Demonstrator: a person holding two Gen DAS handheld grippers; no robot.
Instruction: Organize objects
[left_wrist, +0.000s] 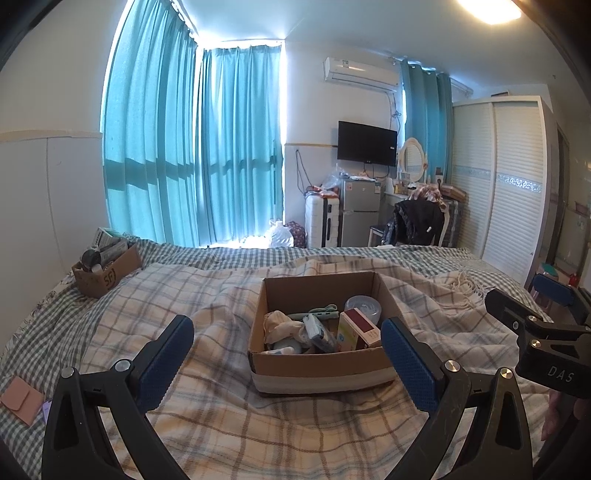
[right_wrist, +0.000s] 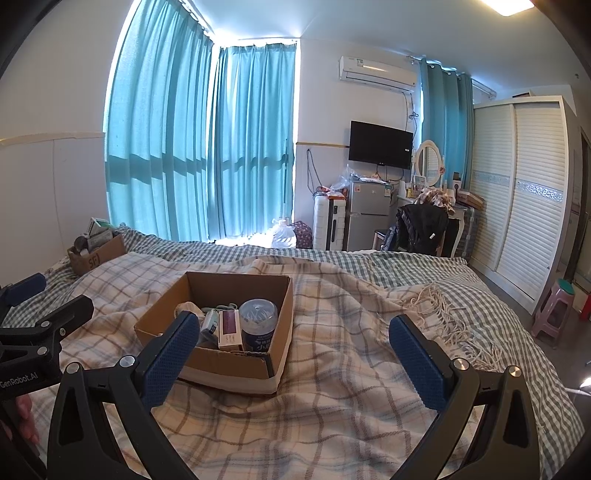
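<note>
Two cardboard boxes on the bed (left_wrist: 207, 424): open box (left_wrist: 319, 334) near the middle of the plaid blanket (left_wrist: 229, 295), second box (left_wrist: 107, 271) marked "SF" at the far left edge, by the wall. Inside the open box, crowded together: one round clear-lidded jar (right_wrist: 258, 325), one pink-and-white carton (right_wrist: 229, 329), one crumpled cloth (left_wrist: 282, 326), one green cable (left_wrist: 314, 314), a few small packets too jumbled to count. One pink wallet (left_wrist: 20, 400) flat on the checked sheet near the left near corner.

Two grippers, both spread wide, nothing between the blue pads, nothing touched. Left gripper (left_wrist: 288, 360) held above the blanket just before the open box, right pad overlapping the box's near right corner in view. Right gripper (right_wrist: 295, 356) beside it, aimed at bare blanket to the right of the box, left pad overlapping the box's near left wall in view.

From the left wrist only: the pink wallet, the red-topped face of the carton, the right gripper's body at the right edge with "DAS" lettering. From the right wrist only: the jar's printed side, the blanket's fringe (right_wrist: 439, 306) trailing toward the right edge of the bed, one pink stool (right_wrist: 556, 312) on the floor, the left gripper's body at the left edge lettered "GenRobot.AI", fingertips of a hand (right_wrist: 26, 417) below it.
</note>
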